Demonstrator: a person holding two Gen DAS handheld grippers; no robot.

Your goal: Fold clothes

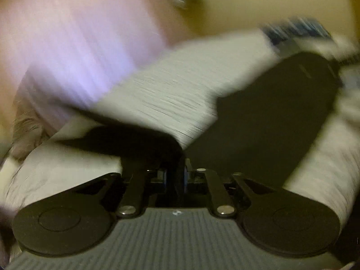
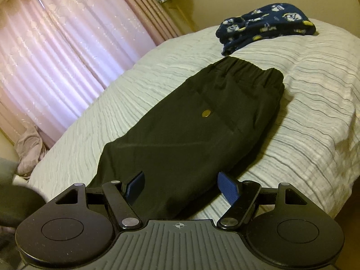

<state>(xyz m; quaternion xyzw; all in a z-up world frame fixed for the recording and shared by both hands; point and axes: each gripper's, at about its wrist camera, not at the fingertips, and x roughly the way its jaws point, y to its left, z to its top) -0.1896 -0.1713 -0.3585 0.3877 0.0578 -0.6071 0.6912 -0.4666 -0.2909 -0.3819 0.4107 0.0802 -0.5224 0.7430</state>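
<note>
Black trousers [image 2: 202, 121] with an elastic waistband and a gold button [image 2: 206, 113] lie lengthwise on the white striped bedspread [image 2: 315, 112]. My right gripper [image 2: 181, 186] is open, and its blue pads [image 2: 227, 189] straddle the near end of the trousers without pressing it. The left wrist view is heavily blurred. There the trousers [image 1: 270, 112] lie to the right, and a dark flap of them [image 1: 135, 139] runs into my left gripper [image 1: 177, 173]. Its jaws stand nearly together, with black cloth pinched between them.
A bundled navy garment with a cartoon print [image 2: 265, 24] sits at the far end of the bed. Pink curtains [image 2: 56, 45] hang along the left side. A pale crumpled cloth [image 2: 29, 150] lies on the floor by the bed's left edge.
</note>
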